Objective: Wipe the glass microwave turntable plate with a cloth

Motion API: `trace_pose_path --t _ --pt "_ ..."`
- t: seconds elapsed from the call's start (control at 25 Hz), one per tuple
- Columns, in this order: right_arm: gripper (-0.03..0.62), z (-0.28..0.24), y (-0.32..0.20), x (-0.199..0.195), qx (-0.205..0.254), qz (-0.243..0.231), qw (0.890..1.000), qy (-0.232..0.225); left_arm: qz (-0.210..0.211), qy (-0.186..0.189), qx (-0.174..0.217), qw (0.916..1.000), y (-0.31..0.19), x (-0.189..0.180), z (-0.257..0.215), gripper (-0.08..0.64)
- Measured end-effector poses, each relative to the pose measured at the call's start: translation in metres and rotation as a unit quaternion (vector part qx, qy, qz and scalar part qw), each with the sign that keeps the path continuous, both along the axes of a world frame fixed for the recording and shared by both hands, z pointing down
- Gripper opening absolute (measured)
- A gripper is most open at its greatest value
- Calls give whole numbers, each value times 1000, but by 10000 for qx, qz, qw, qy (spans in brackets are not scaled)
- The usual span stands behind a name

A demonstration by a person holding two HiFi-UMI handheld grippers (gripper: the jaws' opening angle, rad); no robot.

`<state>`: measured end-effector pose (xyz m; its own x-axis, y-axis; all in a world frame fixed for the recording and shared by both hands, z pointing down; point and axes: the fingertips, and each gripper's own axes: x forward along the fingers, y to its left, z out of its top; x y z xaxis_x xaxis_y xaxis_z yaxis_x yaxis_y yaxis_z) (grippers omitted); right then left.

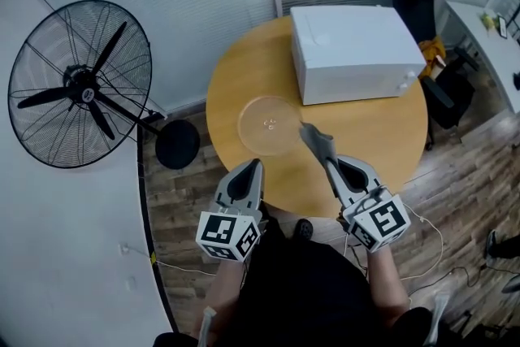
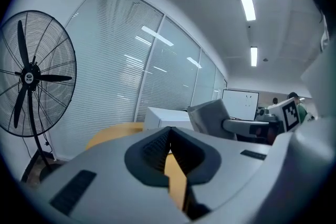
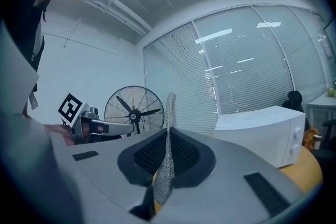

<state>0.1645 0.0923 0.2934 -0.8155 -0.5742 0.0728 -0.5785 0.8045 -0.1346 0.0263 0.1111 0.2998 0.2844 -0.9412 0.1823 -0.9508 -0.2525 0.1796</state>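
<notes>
A clear glass turntable plate (image 1: 270, 124) lies flat on the round wooden table (image 1: 390, 134), left of centre. My right gripper (image 1: 335, 164) is shut on a grey cloth (image 1: 317, 140), whose free end sticks out over the table just right of the plate. In the right gripper view the cloth (image 3: 167, 155) stands edge-on between the closed jaws of my right gripper (image 3: 167, 150). My left gripper (image 1: 247, 180) hangs at the table's near edge, below the plate, shut with nothing in it. The left gripper view shows my left gripper (image 2: 169, 152) with its jaws together and the cloth (image 2: 210, 118) beyond.
A white microwave (image 1: 351, 51) stands at the back right of the table. A black pedestal fan (image 1: 80, 85) stands on the floor to the left, its round base (image 1: 177, 144) close to the table. Window blinds run behind. Dark chairs (image 1: 422, 4) sit at the far right.
</notes>
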Motion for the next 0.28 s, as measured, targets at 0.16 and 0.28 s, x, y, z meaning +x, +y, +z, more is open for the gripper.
trace_pose_path --t 0.16,0.28 --pt "17 -3 2 -3 106 65 9999 58 -50 65 -65 9999 4 -5 4 -3" --pt "17 -5 0 -5 154 146 9998 2 -55 33 -85 9999 5 -9 6 -4"
